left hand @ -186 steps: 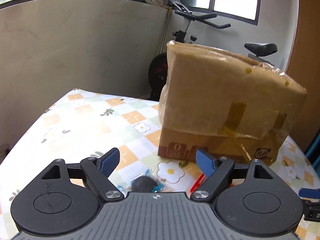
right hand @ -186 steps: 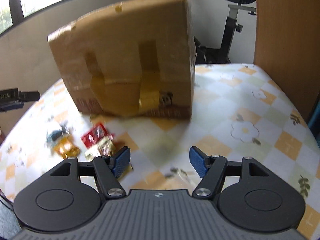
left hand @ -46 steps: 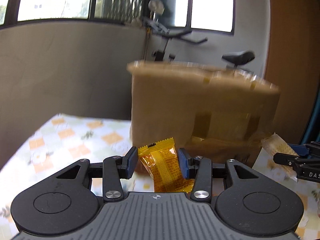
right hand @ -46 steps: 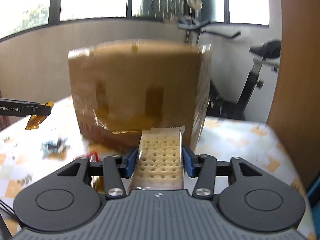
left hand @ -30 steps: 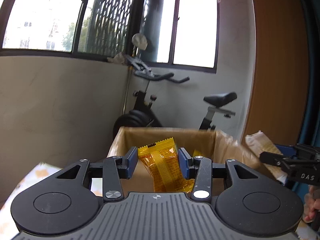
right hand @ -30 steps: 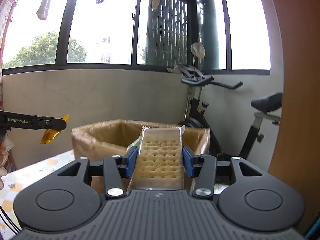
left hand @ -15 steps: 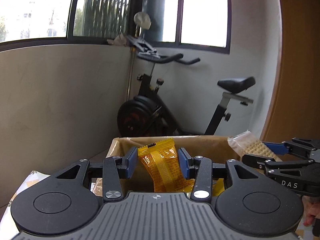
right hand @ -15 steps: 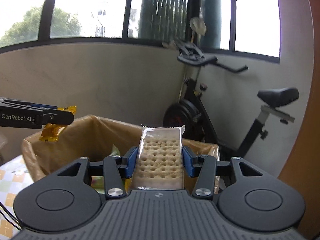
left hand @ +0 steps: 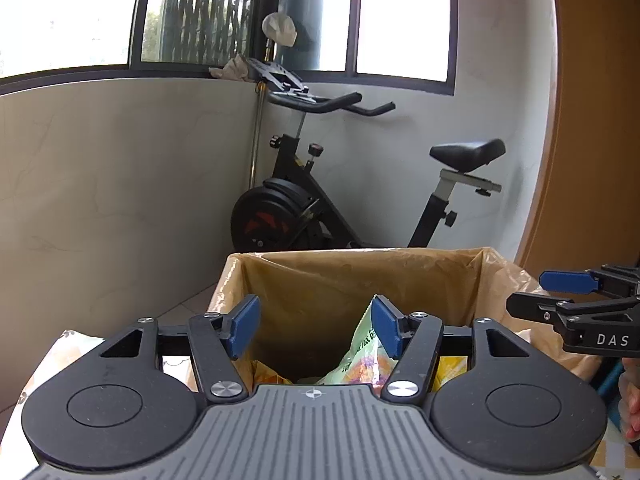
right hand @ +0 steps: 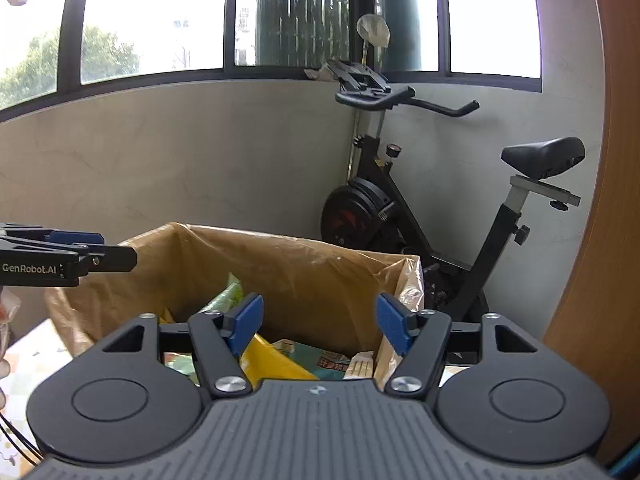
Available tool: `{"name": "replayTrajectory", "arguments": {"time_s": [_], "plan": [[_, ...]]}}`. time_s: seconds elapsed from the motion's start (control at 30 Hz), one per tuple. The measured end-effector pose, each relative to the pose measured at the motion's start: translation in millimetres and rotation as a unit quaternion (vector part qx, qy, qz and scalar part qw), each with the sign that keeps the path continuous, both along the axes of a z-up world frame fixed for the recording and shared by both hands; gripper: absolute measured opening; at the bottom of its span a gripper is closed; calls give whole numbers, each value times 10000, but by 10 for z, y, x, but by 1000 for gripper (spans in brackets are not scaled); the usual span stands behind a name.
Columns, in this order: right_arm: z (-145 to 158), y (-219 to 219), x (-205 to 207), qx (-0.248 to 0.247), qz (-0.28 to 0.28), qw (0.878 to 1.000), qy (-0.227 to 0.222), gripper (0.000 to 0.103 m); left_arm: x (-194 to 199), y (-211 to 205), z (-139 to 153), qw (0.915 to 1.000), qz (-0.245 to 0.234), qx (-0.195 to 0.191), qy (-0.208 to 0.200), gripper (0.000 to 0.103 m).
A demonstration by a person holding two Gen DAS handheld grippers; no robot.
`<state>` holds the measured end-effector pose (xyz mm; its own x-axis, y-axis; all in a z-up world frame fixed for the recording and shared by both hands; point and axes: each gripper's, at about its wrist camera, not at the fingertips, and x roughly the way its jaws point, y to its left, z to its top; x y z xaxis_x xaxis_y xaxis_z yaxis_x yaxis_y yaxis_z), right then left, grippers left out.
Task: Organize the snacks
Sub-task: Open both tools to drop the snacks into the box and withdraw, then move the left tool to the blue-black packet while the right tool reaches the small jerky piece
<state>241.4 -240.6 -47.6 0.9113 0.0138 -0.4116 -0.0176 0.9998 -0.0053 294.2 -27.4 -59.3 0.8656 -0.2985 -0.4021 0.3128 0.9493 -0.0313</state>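
Both grippers stood with jaws spread wide and nothing between them. Left gripper (left hand: 316, 326) sat at the lower centre of its own view, its blue pads apart over the open top of a cardboard box (left hand: 472, 268). Right gripper (right hand: 320, 324) hung likewise at the lower centre of its view, over the same box (right hand: 304, 264), and its tip showed at the right edge of the left view (left hand: 560, 294); the left one's tip showed at the left edge of the right view (right hand: 80, 254).

The box was brown, lined with crinkled clear plastic that folded over its rim. Inside lay snack packets: a pale green bag (left hand: 360, 354) just below the left gripper's right pad, a yellow packet (right hand: 272, 360) beneath the right gripper's left pad, a green-printed packet (right hand: 320, 354) in the middle, and what looked like a pack of crackers (right hand: 362, 364) low near the right pad, though it was mostly hidden. All lay below the pads, inside the box walls.

An exercise bike (left hand: 320, 200) stood behind the box against the wall, in the centre of the frame.
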Motion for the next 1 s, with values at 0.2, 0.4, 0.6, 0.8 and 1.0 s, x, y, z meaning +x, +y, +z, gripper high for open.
{"name": "replayTrajectory", "arguments": {"time_s": [0.2,0.4,0.6,0.8,1.0], "plan": [[77,130,-247,60,173,9998,-104,67,-169,191,69,9995,-12,-253,183,67],[114,277,-491,125,351,9990,-235,67,-453,351,84,9997,-25,-152,203,72],[92,406,-705,286,436,9979,-379,67,-758,561,-34,9995,98,-116,278,72],[-34,578,-902,203,491,9976,-439,67,-984,729,-244,9984,274,-185,459,72],[-264,690,-1094,238,518,9978,-330,67,-1157,831,-483,9969,442,-201,617,72]]}}
